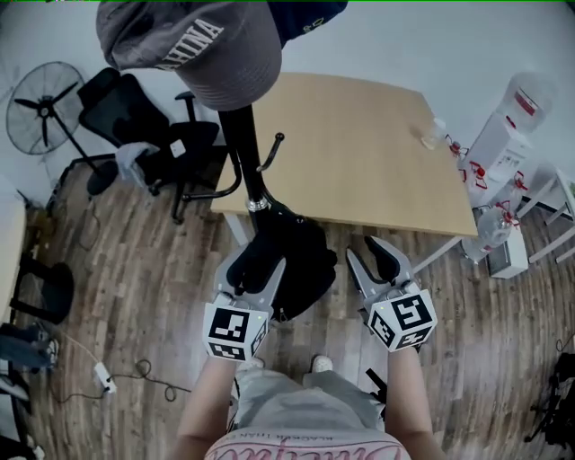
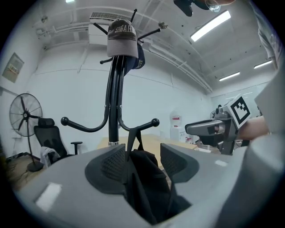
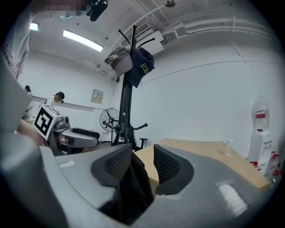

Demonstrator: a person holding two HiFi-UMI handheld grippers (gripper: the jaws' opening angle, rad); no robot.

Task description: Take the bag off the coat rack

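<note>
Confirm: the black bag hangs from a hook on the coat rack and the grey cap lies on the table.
Not quite. The grey cap sits atop the coat rack, not on the table; the left gripper view shows it. The black bag does hang from a hook.

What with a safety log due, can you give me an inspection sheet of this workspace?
Surface: wooden table, bare except a small clear bottle near its far right corner.
Job's things: black bag hangs by its strap from a low hook of the coat rack.
Clutter: grey cap and navy cap on the rack's top.
Grippers: left gripper jaws apart with the bag between them; right gripper jaws apart at the bag's side.
Cables: dark cable and white plug on the wood floor at left.
Surroundings: office chair, standing fan, water dispenser.
</note>
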